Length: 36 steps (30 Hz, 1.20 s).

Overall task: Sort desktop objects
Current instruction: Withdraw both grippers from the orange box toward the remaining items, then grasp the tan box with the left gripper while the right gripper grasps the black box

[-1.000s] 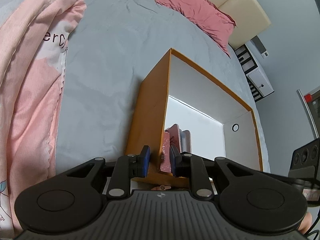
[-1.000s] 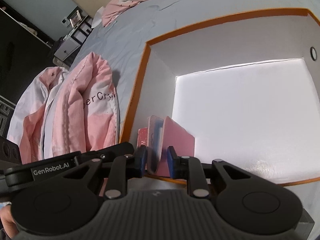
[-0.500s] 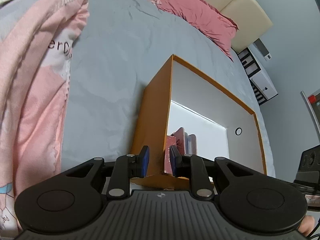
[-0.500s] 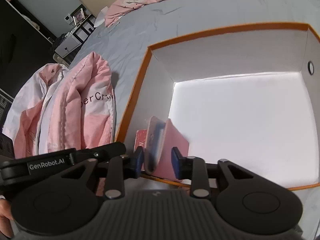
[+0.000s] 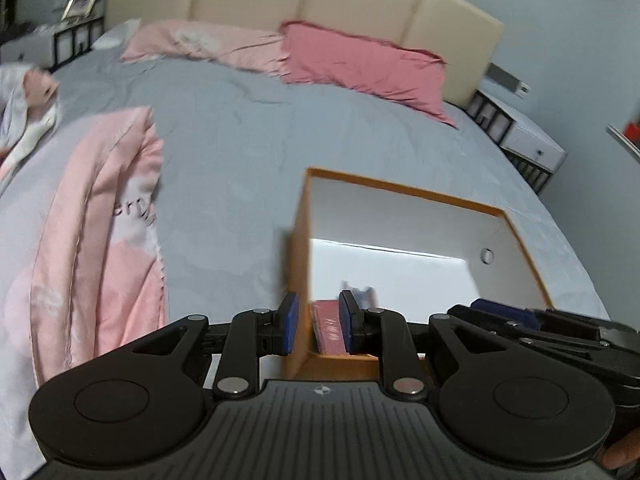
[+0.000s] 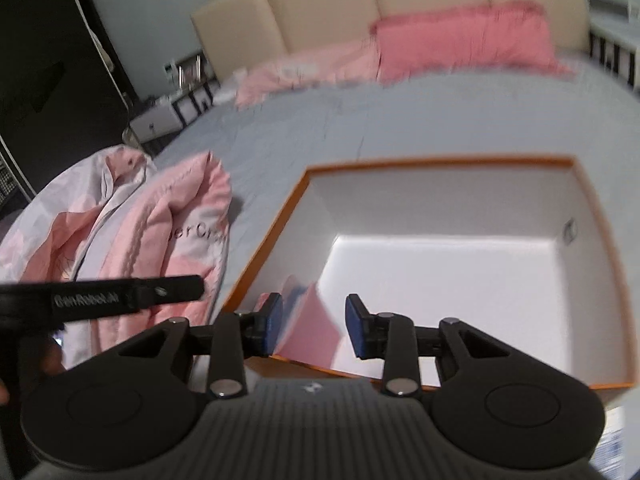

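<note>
An open orange box with a white inside [image 5: 420, 196] [image 6: 440, 208] lies on the grey bed. Several pink and red booklets stand in its near left corner [image 5: 328, 326] [image 6: 312, 320]. My left gripper [image 5: 316, 324] is open and empty, its fingers astride the box's left wall above the red booklet. My right gripper [image 6: 314, 326] is open and empty, held above the pink booklets at the near edge. The right gripper also shows in the left wrist view [image 5: 520, 316].
A folded pink and white quilt [image 5: 100, 240] [image 6: 152, 232] lies left of the box. Pink pillows [image 5: 360, 64] [image 6: 460, 44] and a beige headboard [image 5: 320, 4] are at the far end. Nightstands [image 5: 528, 140] stand beside the bed.
Both grippers have let go of the booklets, opened, and pulled up and back. The booklets stay in the box corner. Both views now tilt up toward the headboard.
</note>
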Tool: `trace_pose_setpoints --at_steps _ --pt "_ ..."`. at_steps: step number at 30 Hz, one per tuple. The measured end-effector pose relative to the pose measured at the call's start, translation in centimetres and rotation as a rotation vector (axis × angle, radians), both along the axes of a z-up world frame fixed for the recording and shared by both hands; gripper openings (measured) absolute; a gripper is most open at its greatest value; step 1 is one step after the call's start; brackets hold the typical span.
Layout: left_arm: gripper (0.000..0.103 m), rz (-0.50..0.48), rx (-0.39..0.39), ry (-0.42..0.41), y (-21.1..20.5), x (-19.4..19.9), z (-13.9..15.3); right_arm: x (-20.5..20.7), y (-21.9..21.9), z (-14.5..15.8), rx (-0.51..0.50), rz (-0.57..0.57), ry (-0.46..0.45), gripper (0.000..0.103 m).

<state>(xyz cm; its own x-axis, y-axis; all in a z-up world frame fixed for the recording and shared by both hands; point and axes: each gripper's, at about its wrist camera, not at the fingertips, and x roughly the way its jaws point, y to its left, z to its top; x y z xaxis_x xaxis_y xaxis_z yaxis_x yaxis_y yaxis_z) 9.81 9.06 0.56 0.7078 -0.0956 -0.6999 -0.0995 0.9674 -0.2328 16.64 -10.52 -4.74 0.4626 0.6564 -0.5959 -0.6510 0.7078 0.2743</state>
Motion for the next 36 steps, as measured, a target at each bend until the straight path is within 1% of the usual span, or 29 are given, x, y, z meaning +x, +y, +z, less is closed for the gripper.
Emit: trace_pose_setpoints --at_steps 4,9,12,14,17,21,23,24,25,28,31,33,35,36 --pt "0.024 -0.075 0.007 -0.013 -2.4 -1.7 1.1 -1.6 -3.5 0.7 -0.010 -0.040 -0.047 0.037" --pt "0.024 -0.170 -0.024 0.015 -4.9 -3.1 1.2 -3.5 -7.5 0.8 -0.073 -0.070 -0.037 0.037" --pt "0.024 -0.207 -0.023 0.046 -6.3 -3.7 0.4 -4.0 -9.3 -0.2 -0.151 -0.109 0.005 0.037" --pt "0.024 -0.227 -0.012 0.072 -7.3 -4.3 -0.3 -4.2 -10.5 -1.1 -0.176 -0.141 0.046 0.037" --pt "0.024 -0.301 -0.006 0.116 -9.5 -5.2 -1.4 -4.6 -11.9 -2.6 -0.176 -0.169 0.123 0.037" --pt "0.025 -0.414 0.016 0.159 -12.4 -6.3 -3.2 -5.0 -12.3 -3.9 -0.164 -0.181 0.192 0.047" --pt "0.025 -0.447 0.020 0.189 -13.3 -6.5 -4.2 -4.8 -11.9 -4.4 -0.170 -0.182 0.208 0.050" --pt "0.025 -0.458 0.030 0.201 -13.7 -6.4 -4.5 -4.8 -11.6 -4.6 -0.182 -0.179 0.207 0.053" --pt "0.026 -0.470 0.047 0.205 -14.1 -6.9 -4.8 -4.8 -11.3 -4.8 -0.199 -0.176 0.201 0.055" --pt "0.031 -0.521 0.131 0.205 -15.8 -7.6 -5.5 -4.7 -10.7 -5.7 -0.241 -0.182 0.197 0.055" --pt "0.034 -0.571 0.191 0.223 -17.3 -8.0 -6.4 -4.3 -10.4 -6.6 -0.234 -0.168 0.223 0.056" --pt "0.038 -0.590 0.219 0.235 -18.0 -8.2 -7.0 -4.1 -10.1 -7.2 -0.259 -0.164 0.228 0.056" --pt "0.052 -0.607 0.258 0.240 -18.7 -8.4 -7.5 -4.0 -9.9 -7.6 -0.281 -0.159 0.231 0.056" --pt "0.052 -0.615 0.280 0.241 -19.1 -8.5 -7.7 -4.1 -9.9 -7.7 -0.283 -0.156 0.232 0.055"
